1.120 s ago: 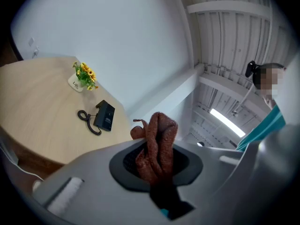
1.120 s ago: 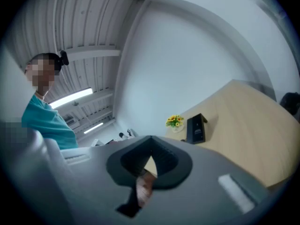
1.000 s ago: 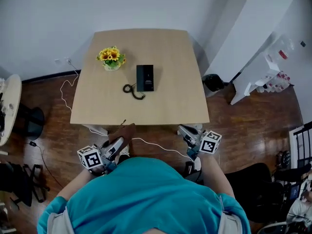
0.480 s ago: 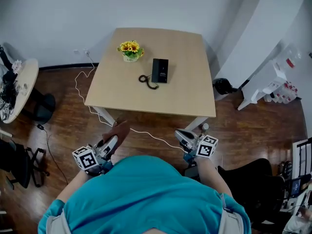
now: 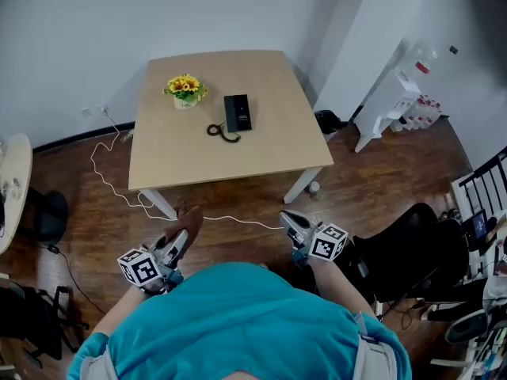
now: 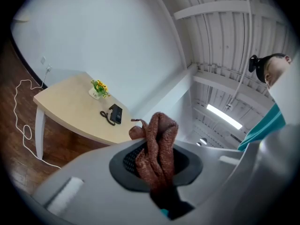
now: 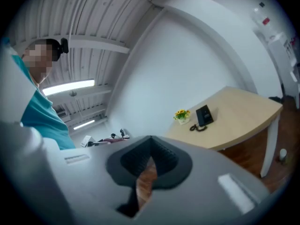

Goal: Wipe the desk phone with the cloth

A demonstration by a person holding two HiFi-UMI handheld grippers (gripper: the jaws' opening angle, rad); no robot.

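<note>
A black desk phone [image 5: 237, 112] with its coiled cord [image 5: 219, 132] lies on the light wooden table [image 5: 238, 161], far ahead of both grippers. My left gripper [image 5: 181, 238] is low by my body, shut on a brown knitted cloth [image 5: 188, 221]. In the left gripper view the cloth [image 6: 157, 144] bunches up between the jaws of the left gripper [image 6: 157, 165], with the phone [image 6: 115, 114] small behind it. My right gripper [image 5: 288, 221] is shut and holds nothing. The right gripper view shows the right gripper [image 7: 147, 161] with jaws together and the phone [image 7: 204, 115] in the distance.
A pot of yellow flowers [image 5: 184, 90] stands left of the phone. A white cable [image 5: 238, 220] trails over the wooden floor before the table. A black office chair [image 5: 404, 260] is at my right, a white rack with bottles [image 5: 404, 85] beyond it, a black bin [image 5: 326, 121] beside the table.
The head view has swung and pulled back, so the table now sits farther off. Both grippers stay low by my body, the left one still holding the cloth.
</note>
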